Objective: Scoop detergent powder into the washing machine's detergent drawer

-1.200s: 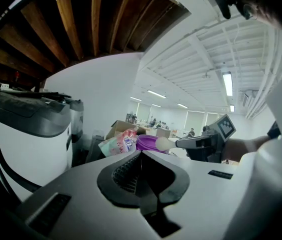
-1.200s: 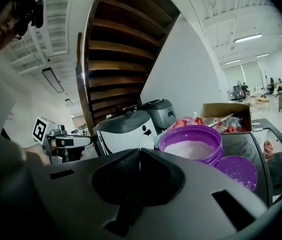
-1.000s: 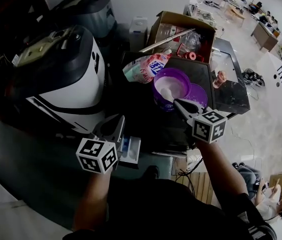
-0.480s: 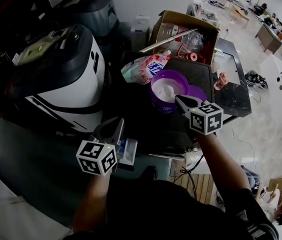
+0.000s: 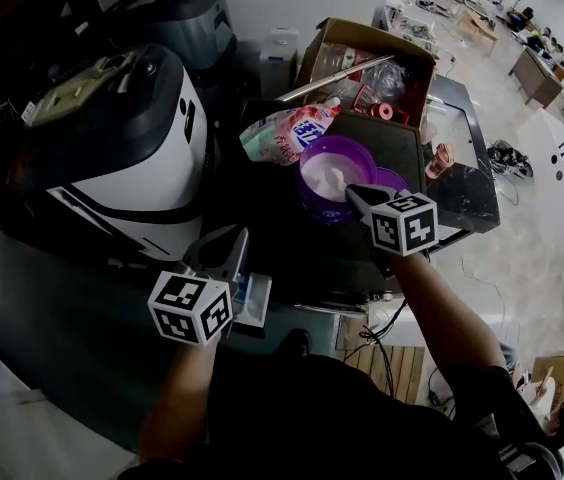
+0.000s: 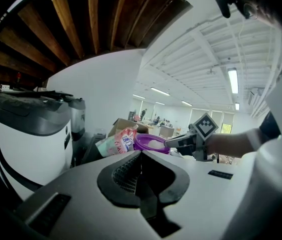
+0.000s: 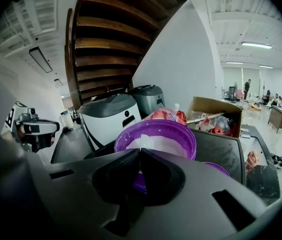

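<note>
A purple tub (image 5: 327, 173) of white detergent powder (image 7: 163, 144) stands on a dark top beside the washing machine (image 5: 112, 133). My right gripper (image 5: 354, 194) reaches over the tub's near rim, shut on the thin white handle of a scoop (image 7: 142, 141). The scoop's bowl is down in the powder, mostly hidden. My left gripper (image 5: 224, 250) is shut with nothing in it, low at the left. It hangs just above the pulled-out detergent drawer (image 5: 255, 301). In the left gripper view the tub (image 6: 148, 143) and the right gripper (image 6: 170, 142) show ahead.
A pink-and-blue detergent pouch (image 5: 284, 133) lies behind the tub. The tub's purple lid (image 5: 396, 180) lies to its right. A cardboard box (image 5: 367, 60) of clutter stands at the back, and a second grey appliance (image 5: 177, 13) is behind the washing machine.
My right gripper has moved forward and a little left over the tub's rim, covering the scoop that showed in the powder. The left gripper has barely shifted.
</note>
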A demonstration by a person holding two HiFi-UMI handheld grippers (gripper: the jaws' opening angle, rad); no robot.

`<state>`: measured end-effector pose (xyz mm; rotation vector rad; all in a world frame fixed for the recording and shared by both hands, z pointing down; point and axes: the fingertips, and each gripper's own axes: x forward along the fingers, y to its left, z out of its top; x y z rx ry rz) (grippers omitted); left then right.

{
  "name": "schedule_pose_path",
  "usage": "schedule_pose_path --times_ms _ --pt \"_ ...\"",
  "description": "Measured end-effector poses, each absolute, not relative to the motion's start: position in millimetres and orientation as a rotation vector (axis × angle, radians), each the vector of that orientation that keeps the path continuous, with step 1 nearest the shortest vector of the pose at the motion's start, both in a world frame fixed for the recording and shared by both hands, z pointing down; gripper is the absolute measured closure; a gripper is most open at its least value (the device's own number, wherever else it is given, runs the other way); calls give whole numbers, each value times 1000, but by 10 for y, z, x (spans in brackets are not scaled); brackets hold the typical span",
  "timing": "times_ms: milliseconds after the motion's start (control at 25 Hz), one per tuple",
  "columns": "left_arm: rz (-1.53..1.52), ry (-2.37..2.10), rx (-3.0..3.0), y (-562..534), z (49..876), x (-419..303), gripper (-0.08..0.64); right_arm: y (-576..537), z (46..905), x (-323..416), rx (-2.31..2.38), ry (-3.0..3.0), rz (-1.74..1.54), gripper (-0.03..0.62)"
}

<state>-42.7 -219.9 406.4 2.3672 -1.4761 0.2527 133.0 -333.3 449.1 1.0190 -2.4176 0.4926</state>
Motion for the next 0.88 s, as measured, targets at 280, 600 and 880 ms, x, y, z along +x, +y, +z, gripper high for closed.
schedule_pose_path --times_ms 280,600,880 --pt "230 -1487 2378 -2214 3977 -470 552 -3350 4475 1308 1031 -2411 490 571" --pt "218 -1497 2361 -2139 4032 -538 552 -3330 4464 1314 1068 -2427 502 571" --pt "223 -1504 2362 -2092 3984 -644 552 -3300 4442 1302 1099 -2432 518 571"
